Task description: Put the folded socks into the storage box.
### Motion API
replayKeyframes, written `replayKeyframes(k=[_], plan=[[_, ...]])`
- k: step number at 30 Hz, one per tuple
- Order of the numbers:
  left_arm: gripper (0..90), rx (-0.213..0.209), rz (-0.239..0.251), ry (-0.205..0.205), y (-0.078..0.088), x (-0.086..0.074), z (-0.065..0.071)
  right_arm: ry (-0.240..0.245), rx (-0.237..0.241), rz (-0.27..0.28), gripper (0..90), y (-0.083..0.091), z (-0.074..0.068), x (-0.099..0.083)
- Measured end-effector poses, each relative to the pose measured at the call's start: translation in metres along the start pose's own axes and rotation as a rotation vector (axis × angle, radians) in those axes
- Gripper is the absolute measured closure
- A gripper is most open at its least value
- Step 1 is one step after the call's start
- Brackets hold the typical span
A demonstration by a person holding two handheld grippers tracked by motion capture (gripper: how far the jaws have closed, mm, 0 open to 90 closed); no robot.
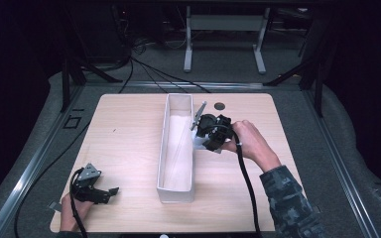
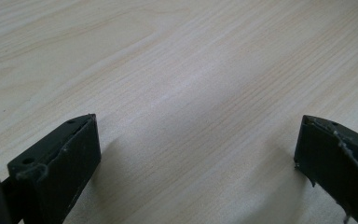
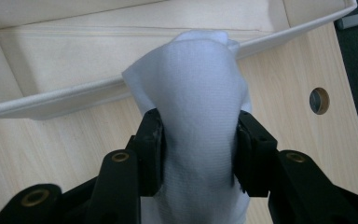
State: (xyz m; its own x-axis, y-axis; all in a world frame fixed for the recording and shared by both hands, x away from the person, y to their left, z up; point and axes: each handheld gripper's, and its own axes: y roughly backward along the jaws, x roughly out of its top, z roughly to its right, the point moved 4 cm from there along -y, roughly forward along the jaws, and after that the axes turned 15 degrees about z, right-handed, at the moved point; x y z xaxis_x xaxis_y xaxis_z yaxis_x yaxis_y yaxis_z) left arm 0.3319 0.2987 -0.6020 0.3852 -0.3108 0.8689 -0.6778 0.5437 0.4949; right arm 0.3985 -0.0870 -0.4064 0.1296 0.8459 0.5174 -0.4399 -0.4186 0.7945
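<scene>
A rolled white sock [image 3: 196,112] is squeezed between the jaws of my right gripper [image 3: 197,140], which is shut on it. In the high view that gripper [image 1: 204,140] hovers at the right wall of a long white fabric bin [image 1: 164,144] in the middle of the table, with the sock [image 1: 200,142] showing at its tip. The bin's rim [image 3: 74,95] lies just beyond the sock in the right gripper view. My left gripper [image 1: 110,192] rests near the table's front left corner, open, its jaws wide apart over bare wood [image 2: 191,93].
The bin runs front to back across the light wooden table [image 1: 124,144]. A round cable hole [image 1: 220,106] sits behind the right gripper, also seen as a hole [image 3: 319,101] in the right gripper view. Cables and a desk frame [image 1: 225,29] lie on the floor beyond.
</scene>
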Motion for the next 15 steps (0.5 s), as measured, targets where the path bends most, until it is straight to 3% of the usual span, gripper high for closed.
replayKeyframes(k=[15], plan=[[0.1,0.000,0.000,0.000,0.000,0.000,0.000,0.023,0.024,0.018,58.1,-0.015,-0.005,0.024]])
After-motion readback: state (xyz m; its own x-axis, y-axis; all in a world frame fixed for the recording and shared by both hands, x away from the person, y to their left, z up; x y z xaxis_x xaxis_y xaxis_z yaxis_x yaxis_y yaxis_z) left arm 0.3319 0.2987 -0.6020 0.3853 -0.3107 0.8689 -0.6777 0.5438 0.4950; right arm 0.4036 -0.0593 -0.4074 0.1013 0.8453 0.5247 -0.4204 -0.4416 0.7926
